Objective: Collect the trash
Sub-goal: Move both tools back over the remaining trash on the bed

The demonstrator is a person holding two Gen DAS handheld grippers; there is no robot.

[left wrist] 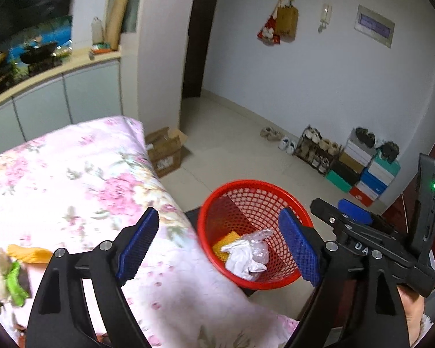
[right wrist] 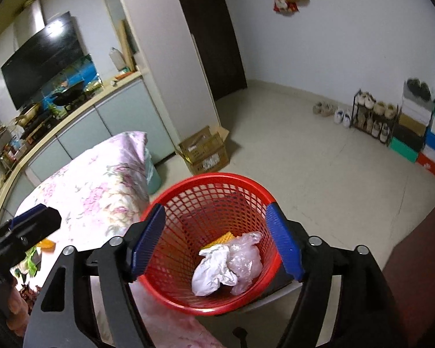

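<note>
Both your grippers hang empty over the red mesh plastic basket.
Left gripper and right gripper stand apart; crumpled white paper, clear plastic wrap lie inside.

A lived-in home, by the entrance hall.
Shoe rack, stacked shoeboxes, kitchen counter and television show it.

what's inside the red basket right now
Inside the red basket: crumpled white paper, a clear plastic bag and a yellow piece, partly covered. Anything beneath them is hidden.
</note>
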